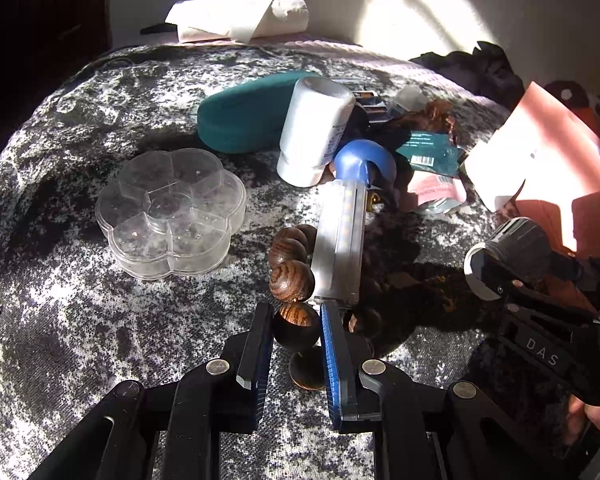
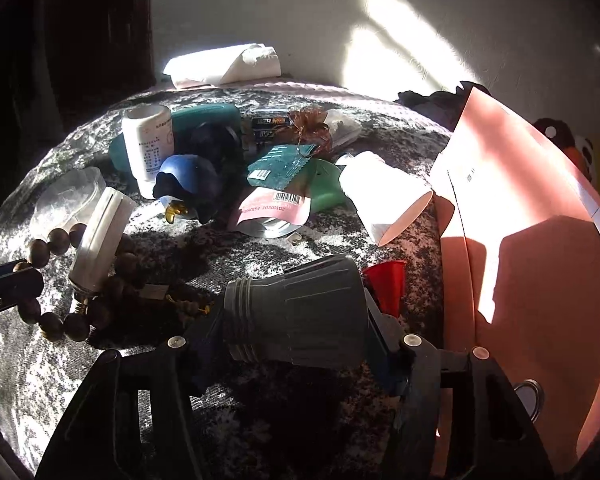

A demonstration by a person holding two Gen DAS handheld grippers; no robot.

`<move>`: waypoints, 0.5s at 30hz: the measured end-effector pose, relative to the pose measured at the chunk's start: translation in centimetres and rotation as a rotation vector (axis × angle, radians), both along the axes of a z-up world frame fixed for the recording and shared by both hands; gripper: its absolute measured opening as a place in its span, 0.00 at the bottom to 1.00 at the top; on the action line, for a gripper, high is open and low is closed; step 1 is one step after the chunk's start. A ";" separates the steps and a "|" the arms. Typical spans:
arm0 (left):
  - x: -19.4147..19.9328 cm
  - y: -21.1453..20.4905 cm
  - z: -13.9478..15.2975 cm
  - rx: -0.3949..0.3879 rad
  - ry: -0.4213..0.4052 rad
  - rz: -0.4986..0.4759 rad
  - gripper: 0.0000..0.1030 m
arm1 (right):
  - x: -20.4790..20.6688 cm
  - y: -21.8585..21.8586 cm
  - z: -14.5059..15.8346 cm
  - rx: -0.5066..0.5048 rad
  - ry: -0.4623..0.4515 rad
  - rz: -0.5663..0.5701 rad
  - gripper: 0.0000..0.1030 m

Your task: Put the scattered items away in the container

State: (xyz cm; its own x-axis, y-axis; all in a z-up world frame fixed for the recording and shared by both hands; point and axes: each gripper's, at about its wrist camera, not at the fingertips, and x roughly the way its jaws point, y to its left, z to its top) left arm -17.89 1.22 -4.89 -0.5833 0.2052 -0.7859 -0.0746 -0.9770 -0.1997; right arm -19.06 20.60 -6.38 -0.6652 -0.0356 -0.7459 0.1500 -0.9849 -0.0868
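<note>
Sunlit mottled bed: my left gripper pinches bead bracelet at bottom centre; right gripper holds grey flashlight, pink box immediately right.

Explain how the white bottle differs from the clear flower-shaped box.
The white bottle is opaque and tall; the clear flower-shaped box is see-through, low and wide. The bottle leans on the clutter; the box lies flat, apart. Both rest on the mottled grey cover.

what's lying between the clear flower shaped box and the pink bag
In the left wrist view: a clear light tube with a blue cap, lying across wooden beads.
</note>
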 end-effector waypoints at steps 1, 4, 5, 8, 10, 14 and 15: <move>0.2 0.1 0.2 -0.001 0.005 -0.002 0.17 | 0.0 0.0 0.1 -0.006 -0.003 -0.001 0.60; 0.8 0.2 0.7 -0.003 0.017 -0.011 0.17 | 0.1 0.0 0.6 -0.022 -0.006 0.000 0.60; 1.0 0.2 0.9 -0.003 0.021 -0.014 0.17 | 0.4 -0.2 0.9 -0.025 0.000 0.005 0.60; 1.7 0.1 1.7 0.004 0.035 -0.022 0.17 | 1.3 -0.6 2.0 -0.034 0.017 0.018 0.60; 2.3 0.0 2.5 0.018 0.050 -0.030 0.17 | 1.9 -0.8 2.7 -0.041 0.028 0.025 0.60; 3.2 -0.2 4.1 0.044 0.076 -0.039 0.17 | 3.2 -1.1 4.0 -0.045 0.056 0.038 0.60; 3.3 -0.1 4.4 0.048 0.079 -0.042 0.17 | 3.5 -1.1 4.3 -0.049 0.063 0.040 0.60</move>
